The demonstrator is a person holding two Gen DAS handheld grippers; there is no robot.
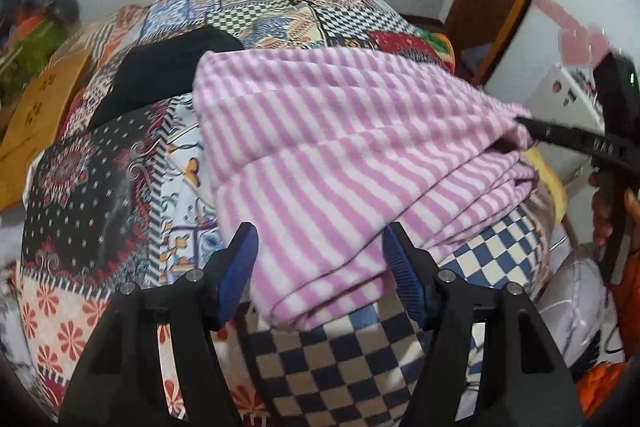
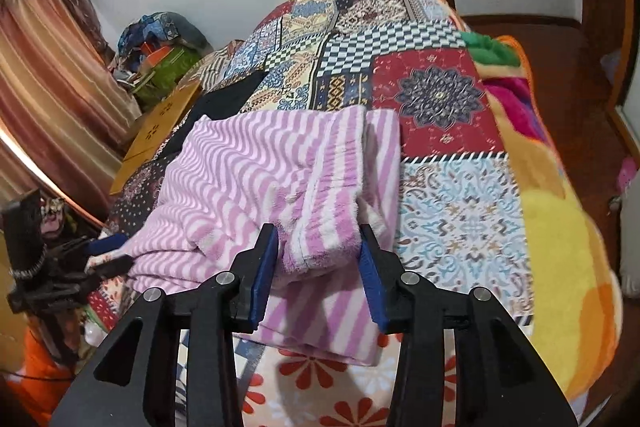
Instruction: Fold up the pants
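Our left black two-finger gripper with blue ribbed pads (image 1: 318, 269) has its jaws spread wide. Our right black gripper with blue pads (image 2: 318, 267) is also parted, both pointing forward and slightly down.

I see lots of open quilt (image 2: 460, 195) to the right of the striped pants (image 2: 256, 187), so my right gripper (image 2: 320, 247) can slide there. On the left, a black cloth (image 1: 160, 71) and a brown box (image 1: 44, 119) sit close and block the way
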